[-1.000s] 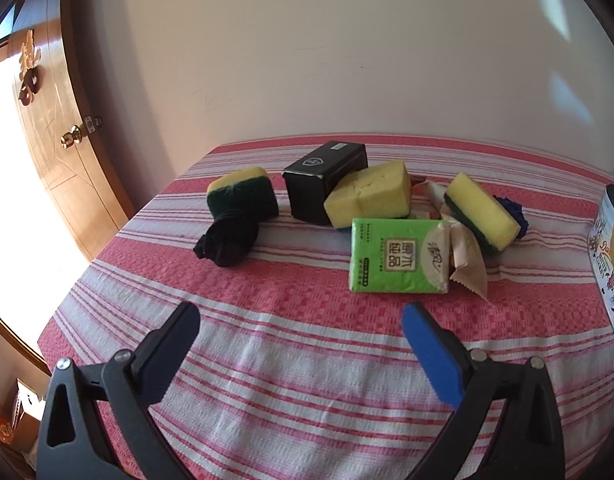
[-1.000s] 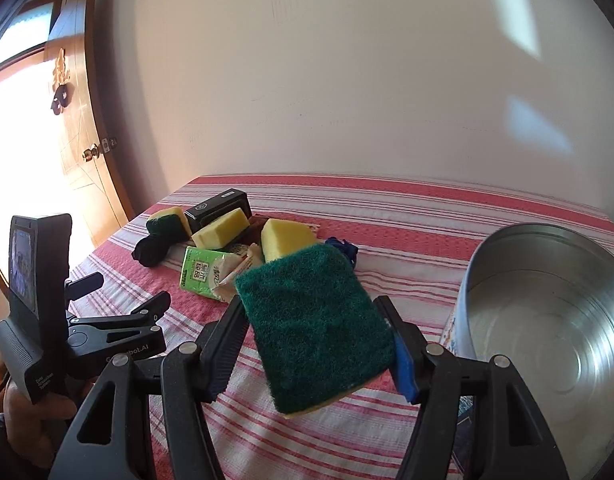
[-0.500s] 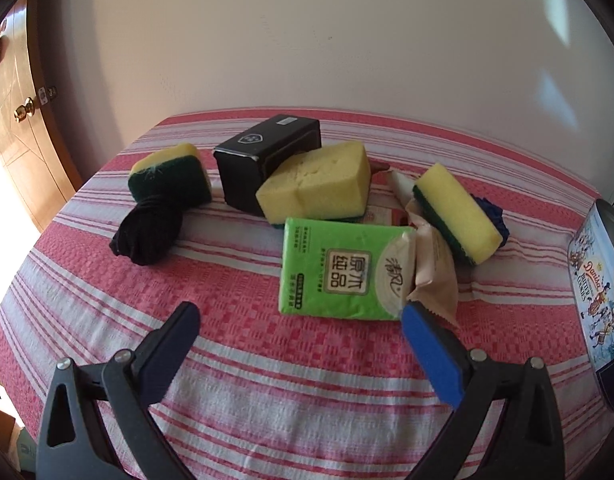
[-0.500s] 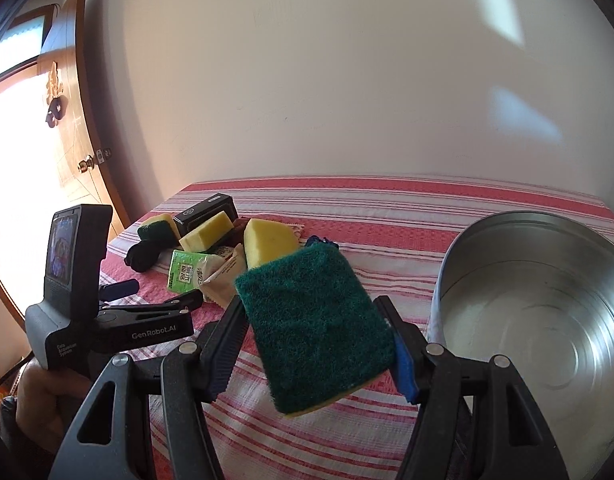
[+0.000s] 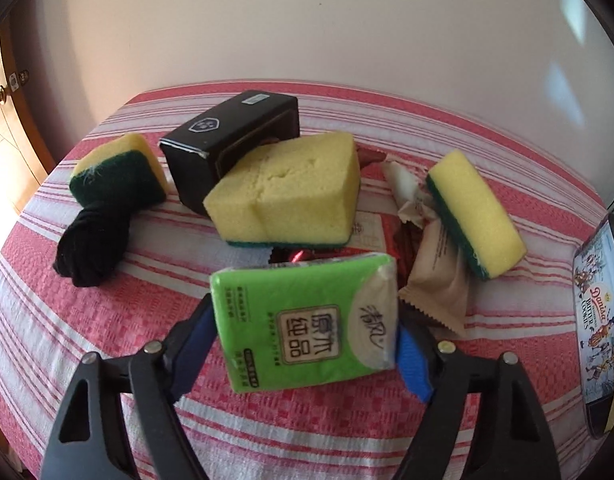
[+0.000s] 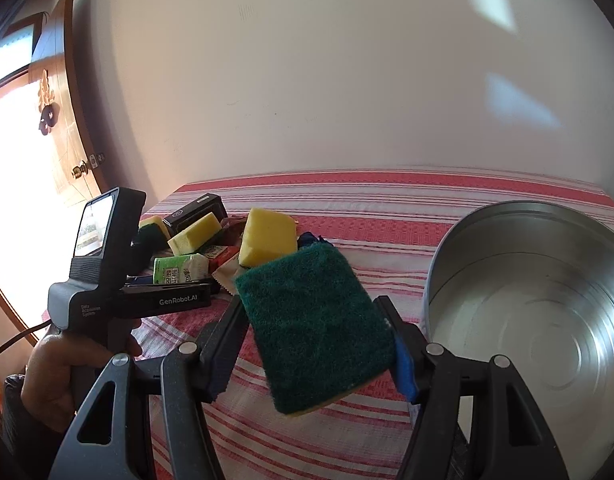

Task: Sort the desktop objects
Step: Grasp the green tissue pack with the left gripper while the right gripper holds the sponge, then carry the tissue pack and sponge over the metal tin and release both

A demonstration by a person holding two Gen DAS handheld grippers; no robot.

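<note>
My left gripper [image 5: 303, 344] is shut on a green tissue pack [image 5: 307, 320], which sits tilted between the blue pads. Beyond it lie a big yellow sponge [image 5: 291, 196], a black box [image 5: 231, 136], a yellow-green sponge [image 5: 119, 172] on the left, a black sock roll [image 5: 93, 244], another sponge [image 5: 475, 212] on the right and beige snack wrappers [image 5: 439, 272]. My right gripper [image 6: 315, 340] is shut on a green-faced sponge [image 6: 315, 324], held above the cloth just left of the open metal tin [image 6: 539, 320]. The left gripper with the pack also shows in the right wrist view [image 6: 179, 276].
A red-and-white striped cloth [image 5: 67, 320] covers the table. The cookie tin's printed wall [image 5: 599, 320] stands at the right edge of the left wrist view. A white wall lies behind the table and a wooden door [image 6: 63, 148] on the left.
My left gripper moved forward to the pile and closed on the green tissue pack. My right gripper kept hold of the sponge and drifted slightly toward the tin.
</note>
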